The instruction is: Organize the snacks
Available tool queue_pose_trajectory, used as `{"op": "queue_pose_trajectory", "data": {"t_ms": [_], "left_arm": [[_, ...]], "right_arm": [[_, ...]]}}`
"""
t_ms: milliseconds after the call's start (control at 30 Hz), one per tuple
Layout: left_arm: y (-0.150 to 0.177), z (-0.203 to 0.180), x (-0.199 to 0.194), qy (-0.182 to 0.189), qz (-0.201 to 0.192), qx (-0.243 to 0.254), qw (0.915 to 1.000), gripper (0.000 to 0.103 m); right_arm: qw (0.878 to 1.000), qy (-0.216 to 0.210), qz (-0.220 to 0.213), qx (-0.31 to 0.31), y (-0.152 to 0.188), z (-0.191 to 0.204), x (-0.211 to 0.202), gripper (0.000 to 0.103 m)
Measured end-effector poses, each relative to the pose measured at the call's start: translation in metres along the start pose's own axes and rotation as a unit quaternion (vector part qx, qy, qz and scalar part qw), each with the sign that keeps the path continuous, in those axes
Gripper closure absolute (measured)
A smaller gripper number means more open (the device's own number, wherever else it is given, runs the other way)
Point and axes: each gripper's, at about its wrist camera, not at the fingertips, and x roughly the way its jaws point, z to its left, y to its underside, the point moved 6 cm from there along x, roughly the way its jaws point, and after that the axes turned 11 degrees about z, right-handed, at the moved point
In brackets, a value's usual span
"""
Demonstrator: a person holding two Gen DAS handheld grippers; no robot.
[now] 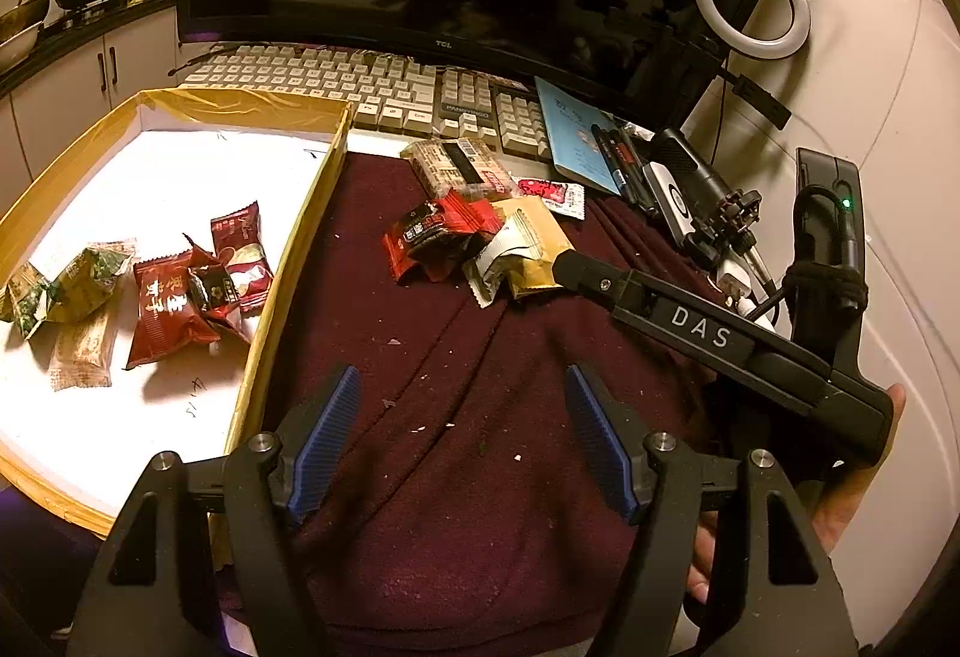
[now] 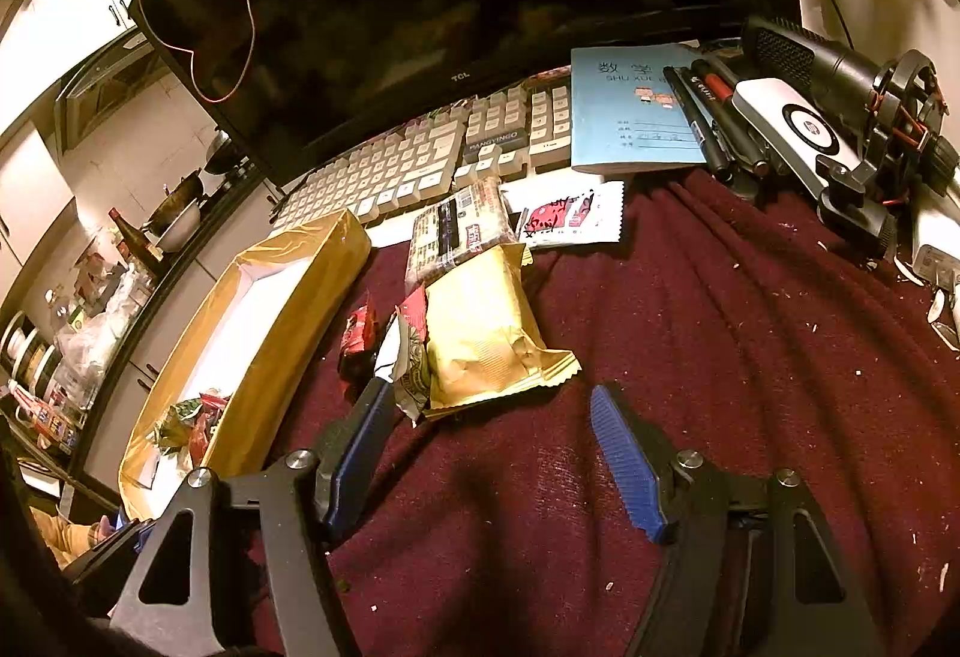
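Reaching my right claw (image 2: 492,417), jaws wide and empty, toward the gold packet (image 2: 489,333); it looks light, crinkly, slippery; I'd pinch its crimped edge; left claw (image 1: 462,417) open, empty.

Glossy foil snack packets (image 1: 180,306), matt maroon cloth (image 1: 468,417)

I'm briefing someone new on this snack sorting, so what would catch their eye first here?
Probably the gold-edged box on the left, bright white inside, with several wrapped snacks already in it. Next, the loose pile on the maroon cloth, topped by a gold packet that the open right gripper is closing in on.
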Motion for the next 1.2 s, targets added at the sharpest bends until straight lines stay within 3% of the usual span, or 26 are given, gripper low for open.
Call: {"op": "queue_pose_trajectory", "data": {"t_ms": [1200], "left_arm": [[0.0015,0.0018,0.0037,0.0,0.004,-0.002,1.0,0.033]], "right_arm": [[1.0,-0.005,-0.002,0.002,0.0002,-0.0001,-0.0008,0.032]]}}
